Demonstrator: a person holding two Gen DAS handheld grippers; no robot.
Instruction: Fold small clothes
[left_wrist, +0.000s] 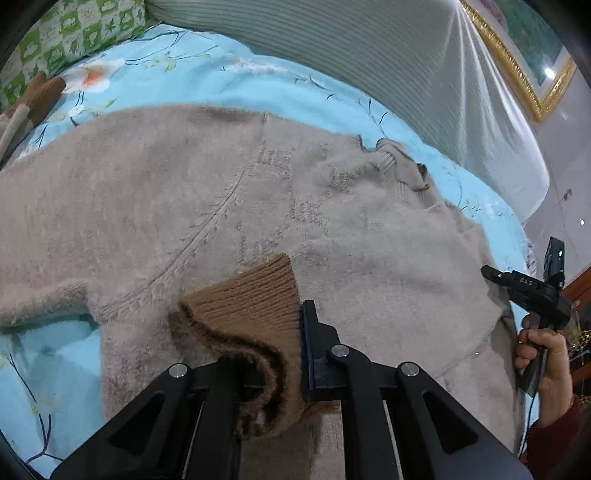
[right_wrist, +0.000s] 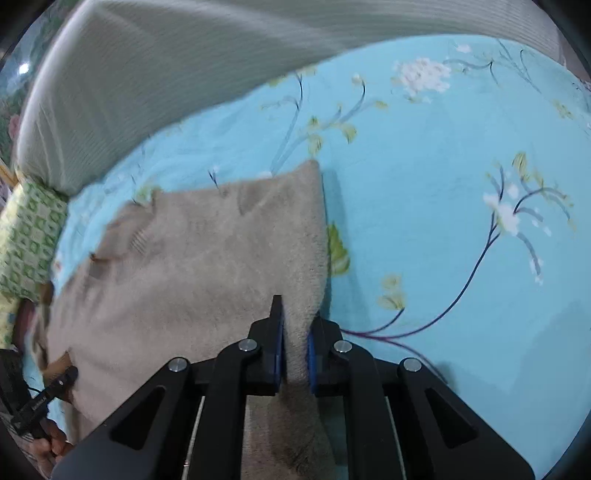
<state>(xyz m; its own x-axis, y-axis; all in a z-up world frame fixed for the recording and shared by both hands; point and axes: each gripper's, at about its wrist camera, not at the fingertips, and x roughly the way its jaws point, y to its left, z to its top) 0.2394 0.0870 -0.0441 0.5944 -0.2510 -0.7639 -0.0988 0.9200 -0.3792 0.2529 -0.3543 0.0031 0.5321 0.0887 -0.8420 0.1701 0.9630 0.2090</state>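
A fuzzy beige sweater (left_wrist: 184, 192) lies spread on the blue floral bedsheet (left_wrist: 48, 369). My left gripper (left_wrist: 269, 354) is shut on the sweater's brown ribbed cuff (left_wrist: 243, 299), which curls up between the jaws; the left finger is mostly hidden behind it. In the right wrist view my right gripper (right_wrist: 295, 347) is shut on a fold of the sweater's edge (right_wrist: 306, 258), its blue pads pressing the beige knit. At the sweater's right edge in the left wrist view, a hand holds that right gripper (left_wrist: 495, 280). The left gripper (right_wrist: 62, 376) shows at the lower left of the right wrist view.
A grey ribbed headboard cushion (left_wrist: 369, 55) runs along the bed's far side. A green patterned pillow (left_wrist: 74, 29) and more brown-cuffed clothing (left_wrist: 40, 96) lie at the far left. A gold-framed picture (left_wrist: 517, 59) hangs on the wall. Bare sheet (right_wrist: 443, 184) stretches right of the sweater.
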